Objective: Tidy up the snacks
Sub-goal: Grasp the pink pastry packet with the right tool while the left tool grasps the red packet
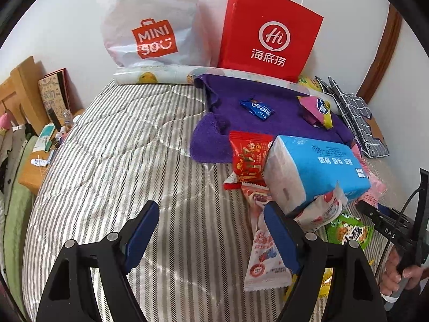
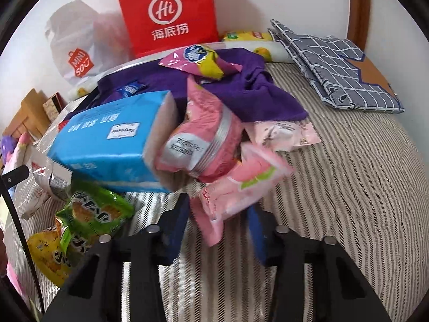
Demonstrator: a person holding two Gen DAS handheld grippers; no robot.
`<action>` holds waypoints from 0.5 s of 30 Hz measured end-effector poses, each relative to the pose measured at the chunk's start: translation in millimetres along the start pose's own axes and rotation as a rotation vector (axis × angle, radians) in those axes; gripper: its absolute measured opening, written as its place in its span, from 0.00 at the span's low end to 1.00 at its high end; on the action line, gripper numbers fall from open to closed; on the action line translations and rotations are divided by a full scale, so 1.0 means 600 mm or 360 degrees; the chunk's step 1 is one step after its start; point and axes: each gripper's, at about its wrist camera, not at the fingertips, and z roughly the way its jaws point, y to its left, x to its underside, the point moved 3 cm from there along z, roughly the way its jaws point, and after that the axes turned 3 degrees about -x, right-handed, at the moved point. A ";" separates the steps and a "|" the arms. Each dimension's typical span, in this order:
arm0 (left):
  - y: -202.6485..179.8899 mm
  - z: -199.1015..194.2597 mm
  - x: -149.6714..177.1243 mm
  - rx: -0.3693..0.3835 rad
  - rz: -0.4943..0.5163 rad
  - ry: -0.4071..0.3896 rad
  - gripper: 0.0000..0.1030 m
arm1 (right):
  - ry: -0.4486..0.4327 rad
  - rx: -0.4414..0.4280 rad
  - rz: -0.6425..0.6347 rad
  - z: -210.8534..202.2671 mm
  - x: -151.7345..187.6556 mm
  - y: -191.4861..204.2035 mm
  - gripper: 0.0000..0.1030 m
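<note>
The right claw (image 2: 218, 230), low centre of its view, is clamped on a pink packet (image 2: 236, 187) beside the blue tissue pack (image 2: 112, 145) on the striped bed (image 2: 348, 187). The left claw (image 1: 211, 238) gapes empty over the bed beside a white-pink packet (image 1: 264, 257). At the top, a red bag (image 1: 268, 35) and a white bag (image 1: 150, 21) stand against the wall, contents hidden.

I see a bed under a grey-and-white striped quilted cover (image 1: 120, 161) set against a plain white wall (image 1: 67, 26). To its left stands a light wooden bedside cabinet (image 1: 29, 171) cluttered with small items. A curved brown wooden trim (image 2: 360, 8) runs up the wall at right.
</note>
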 end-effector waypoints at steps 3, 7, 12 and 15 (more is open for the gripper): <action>-0.008 0.011 -0.010 -0.0012 0.0014 0.0008 0.77 | 0.0010 -0.0010 -0.0003 0.000 0.001 -0.003 0.18; -0.018 0.028 -0.023 -0.0065 0.0043 0.0020 0.77 | 0.0003 -0.0026 -0.0004 -0.008 0.003 -0.007 0.13; -0.029 0.054 -0.039 -0.0059 0.0056 0.0050 0.76 | -0.0011 -0.0003 -0.0033 -0.020 0.005 -0.014 0.12; -0.036 0.069 -0.045 -0.0042 0.0062 0.0072 0.76 | -0.0016 -0.0005 -0.0024 -0.025 0.004 -0.021 0.12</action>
